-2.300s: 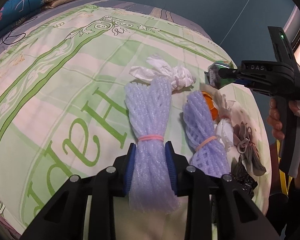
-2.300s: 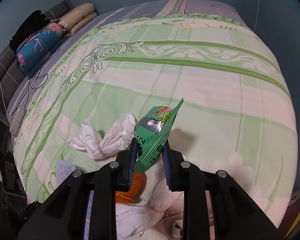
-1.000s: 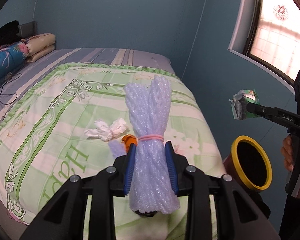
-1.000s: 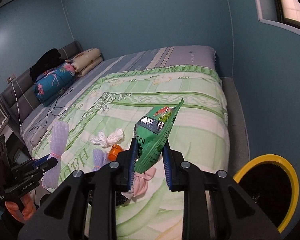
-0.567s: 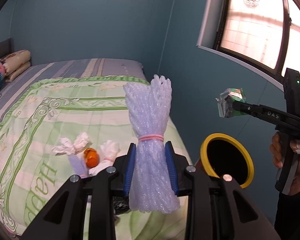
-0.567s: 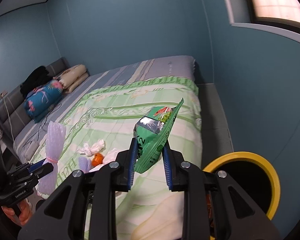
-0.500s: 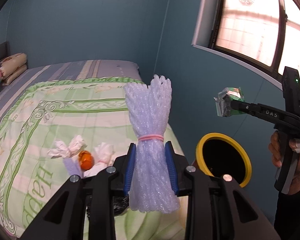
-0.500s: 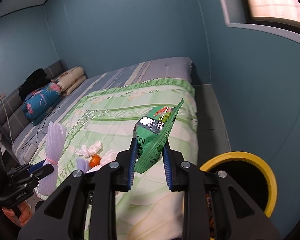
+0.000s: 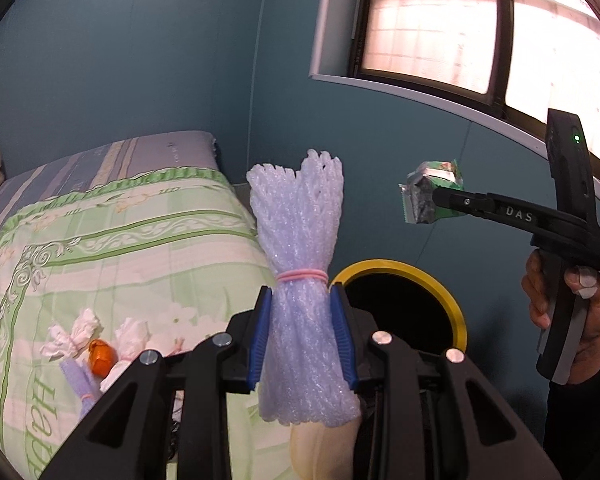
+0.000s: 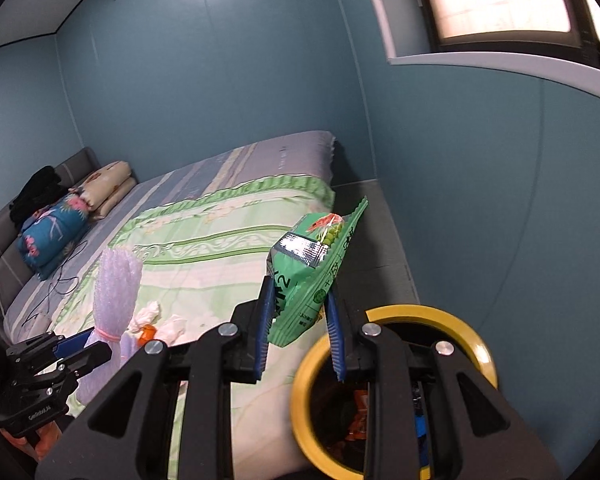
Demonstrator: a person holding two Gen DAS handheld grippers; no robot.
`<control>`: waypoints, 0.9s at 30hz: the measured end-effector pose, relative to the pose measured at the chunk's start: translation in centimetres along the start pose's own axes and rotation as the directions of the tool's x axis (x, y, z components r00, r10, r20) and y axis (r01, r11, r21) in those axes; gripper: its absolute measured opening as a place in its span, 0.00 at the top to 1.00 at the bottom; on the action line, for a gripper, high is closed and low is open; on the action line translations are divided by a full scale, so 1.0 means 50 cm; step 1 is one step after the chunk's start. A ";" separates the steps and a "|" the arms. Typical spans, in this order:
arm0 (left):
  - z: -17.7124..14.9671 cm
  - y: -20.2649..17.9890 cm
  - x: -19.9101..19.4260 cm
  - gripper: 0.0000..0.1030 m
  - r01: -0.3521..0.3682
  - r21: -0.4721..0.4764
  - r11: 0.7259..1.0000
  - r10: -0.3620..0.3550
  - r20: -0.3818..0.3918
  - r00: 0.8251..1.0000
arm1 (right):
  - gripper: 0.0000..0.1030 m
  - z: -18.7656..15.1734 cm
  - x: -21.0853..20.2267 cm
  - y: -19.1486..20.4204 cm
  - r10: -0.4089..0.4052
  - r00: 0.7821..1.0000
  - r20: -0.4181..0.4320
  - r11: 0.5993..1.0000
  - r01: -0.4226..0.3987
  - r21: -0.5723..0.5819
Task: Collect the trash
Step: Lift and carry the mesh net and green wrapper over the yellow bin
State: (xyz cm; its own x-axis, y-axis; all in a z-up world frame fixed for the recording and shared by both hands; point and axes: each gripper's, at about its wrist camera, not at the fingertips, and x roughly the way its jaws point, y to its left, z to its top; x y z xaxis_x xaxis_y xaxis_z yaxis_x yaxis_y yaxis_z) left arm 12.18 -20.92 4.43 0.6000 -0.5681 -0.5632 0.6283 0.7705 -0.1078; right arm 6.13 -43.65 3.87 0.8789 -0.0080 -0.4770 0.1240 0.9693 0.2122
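While the left hand-held gripper (image 9: pixel 302 336) at the bottom centre of its own view clamps its blue pads on a lilac foam-net bundle tied with a pink rubber band (image 9: pixel 300 280), the bundle stands upright between them. Just behind it, at centre right, sits a yellow-rimmed dark round bin (image 9: pixel 440 292) beside the bed with the green patterned quilt (image 9: pixel 120 248). On the quilt at lower left lie white crumpled tissues (image 9: pixel 80 332), a small orange wrapper (image 9: pixel 102 352) and another lilac foam piece (image 9: pixel 78 376). Farther right, a person's hand (image 9: pixel 580 304) grips the right hand-held gripper (image 10: pixel 300 330), closed on a green printed snack packet (image 10: pixel 312 276); in the right wrist view the packet hangs above the bin's left rim.
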 end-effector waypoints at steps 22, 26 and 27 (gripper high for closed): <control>0.012 -0.136 0.202 0.73 0.177 0.019 0.984 -0.174 -0.101 0.980 | 0.77 -0.044 0.016 -0.157 -0.166 0.986 -0.031 0.983 0.168 0.068; 0.001 -0.144 0.239 0.73 0.185 0.006 0.983 -0.183 -0.130 0.975 | 0.77 -0.057 0.038 -0.173 -0.168 0.984 -0.057 0.982 0.172 0.075; -0.001 -0.144 0.248 0.73 0.190 0.000 0.982 -0.188 -0.140 0.972 | 0.77 -0.061 0.045 -0.171 -0.167 0.984 -0.065 0.982 0.172 0.076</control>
State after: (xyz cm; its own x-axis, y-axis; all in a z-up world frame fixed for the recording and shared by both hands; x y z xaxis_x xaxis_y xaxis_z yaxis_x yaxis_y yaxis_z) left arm 15.06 -33.51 -1.82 0.3963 -0.6565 -0.6418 0.7307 0.6488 -0.2125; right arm 5.65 -51.20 -1.60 0.8141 -0.1540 -0.5600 0.3081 0.9319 0.1916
